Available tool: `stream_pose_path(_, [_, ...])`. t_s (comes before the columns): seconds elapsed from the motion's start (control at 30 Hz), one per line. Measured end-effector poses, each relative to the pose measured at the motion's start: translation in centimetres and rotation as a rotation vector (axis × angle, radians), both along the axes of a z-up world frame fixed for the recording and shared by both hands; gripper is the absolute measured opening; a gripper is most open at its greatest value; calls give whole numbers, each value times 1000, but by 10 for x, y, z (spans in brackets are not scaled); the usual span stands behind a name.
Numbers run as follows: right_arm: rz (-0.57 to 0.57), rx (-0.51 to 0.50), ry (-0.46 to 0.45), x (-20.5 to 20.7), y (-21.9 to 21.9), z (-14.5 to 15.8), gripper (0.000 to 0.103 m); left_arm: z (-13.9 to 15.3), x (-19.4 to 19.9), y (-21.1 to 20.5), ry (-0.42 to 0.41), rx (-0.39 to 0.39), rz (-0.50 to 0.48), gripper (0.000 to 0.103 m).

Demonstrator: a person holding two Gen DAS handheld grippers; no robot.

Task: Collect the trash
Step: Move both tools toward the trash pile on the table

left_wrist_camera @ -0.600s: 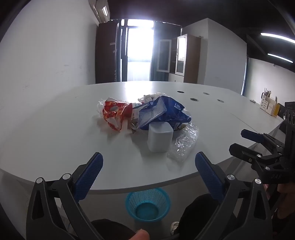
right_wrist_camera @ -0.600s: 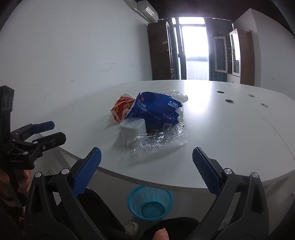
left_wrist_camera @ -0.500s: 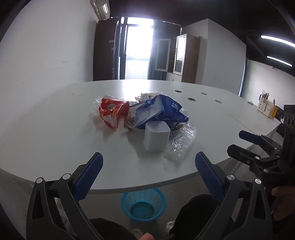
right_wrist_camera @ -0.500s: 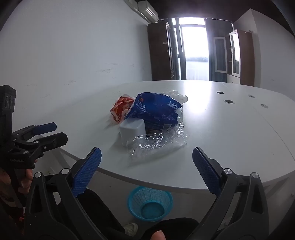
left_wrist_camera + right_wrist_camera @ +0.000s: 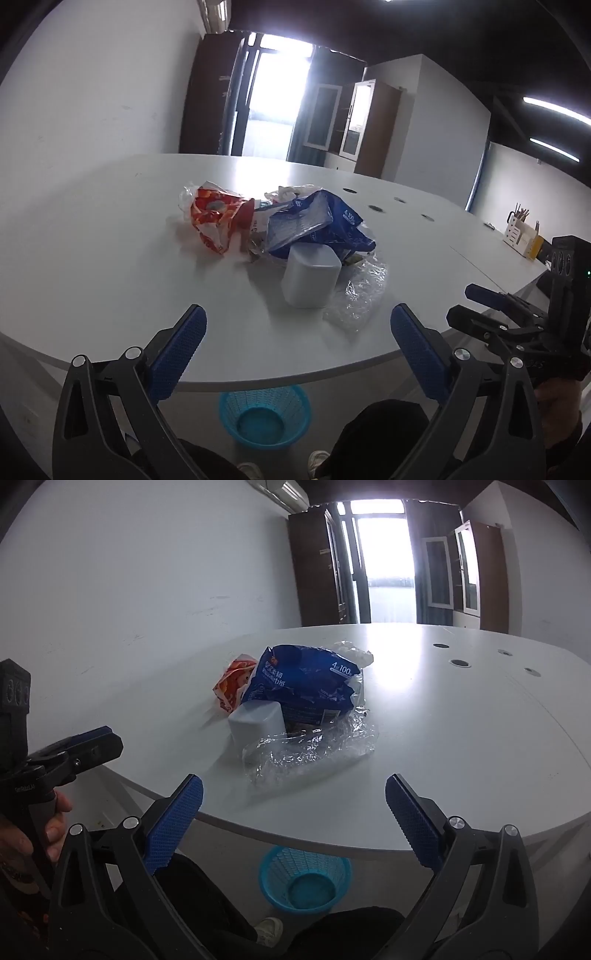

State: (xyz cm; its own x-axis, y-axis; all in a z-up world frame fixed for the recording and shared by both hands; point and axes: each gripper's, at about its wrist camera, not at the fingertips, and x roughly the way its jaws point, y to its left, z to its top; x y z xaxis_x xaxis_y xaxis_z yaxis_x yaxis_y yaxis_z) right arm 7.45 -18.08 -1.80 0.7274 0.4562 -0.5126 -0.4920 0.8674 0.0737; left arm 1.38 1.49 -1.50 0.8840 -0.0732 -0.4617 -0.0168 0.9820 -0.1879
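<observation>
Left wrist view: my left gripper (image 5: 295, 332) is spread wide with nothing between its blue pads, hanging short of the white table (image 5: 110, 258). At twelve o'clock from it lies the trash pile: a white plastic tub (image 5: 310, 277), with a crumpled clear wrapper (image 5: 360, 295) touching its three o'clock side, a blue tissue pack (image 5: 317, 225) behind it, and an orange snack bag (image 5: 216, 218) at eleven o'clock. A blue basket (image 5: 264, 415) stands on the floor under the table edge. My right gripper (image 5: 293, 808) is likewise released and empty.
</observation>
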Motion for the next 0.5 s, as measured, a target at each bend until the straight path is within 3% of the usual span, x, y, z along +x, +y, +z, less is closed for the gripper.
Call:
stream_pose_path(0.1, [-6, -5, -6, -1, 0, -1, 95, 0, -1, -2, -24, 56, 28, 97])
stream_pose_path(0.5, [-29, -2, -6, -2, -6, 0, 95, 4, -3, 14, -22, 7, 67, 97])
